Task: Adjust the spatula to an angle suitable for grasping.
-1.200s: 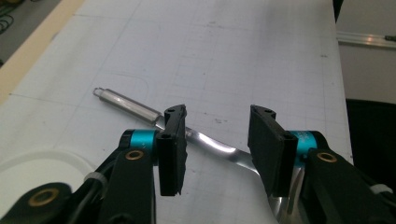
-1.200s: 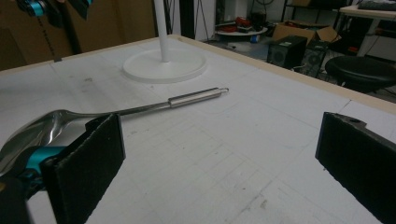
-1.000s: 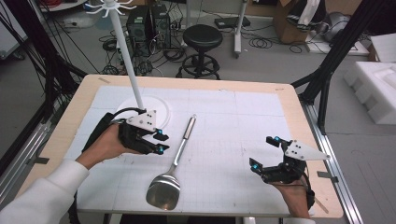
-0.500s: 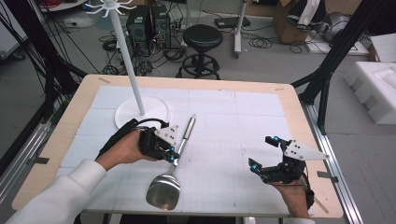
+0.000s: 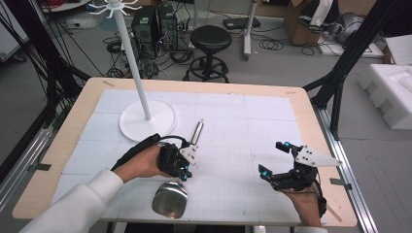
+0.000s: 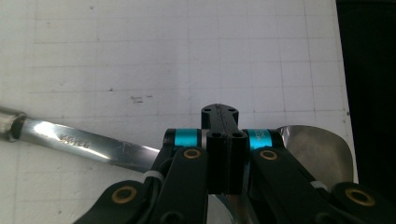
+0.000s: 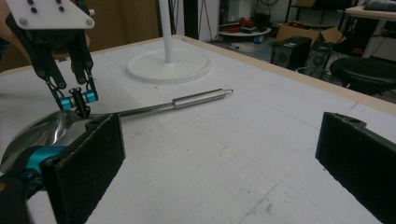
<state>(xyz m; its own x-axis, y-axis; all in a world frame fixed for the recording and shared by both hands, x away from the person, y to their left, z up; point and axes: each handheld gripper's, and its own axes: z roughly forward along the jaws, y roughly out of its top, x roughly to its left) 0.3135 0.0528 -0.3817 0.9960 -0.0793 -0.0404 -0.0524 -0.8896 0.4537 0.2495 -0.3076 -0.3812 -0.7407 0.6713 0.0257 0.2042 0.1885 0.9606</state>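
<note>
A steel ladle [image 5: 170, 199] lies on the white gridded mat, bowl toward the front edge and handle [image 5: 196, 133] pointing away. My left gripper [image 5: 184, 171] is shut, its tips down at the ladle's neck, where handle meets bowl. In the left gripper view the closed jaws [image 6: 219, 121] stand over the flat handle [image 6: 84, 142], with the bowl [image 6: 317, 149] to the right. Whether they touch the metal I cannot tell. My right gripper [image 5: 273, 158] rests open near the front right, nothing between its jaws [image 7: 222, 168]. From there I see the left gripper [image 7: 80, 106] on the ladle [image 7: 196, 100].
A white stand with a round base [image 5: 148, 120] and tall pole rises at the back left of the mat. The wooden table edge [image 5: 335, 194] frames the mat. Behind the table are a black stool [image 5: 210, 39] and cables; white foam blocks [image 5: 388, 92] lie at the right.
My left gripper has moved right and toward the front, from beside the stand's base to the ladle's neck, and its jaws have come together. The right gripper and ladle stayed put.
</note>
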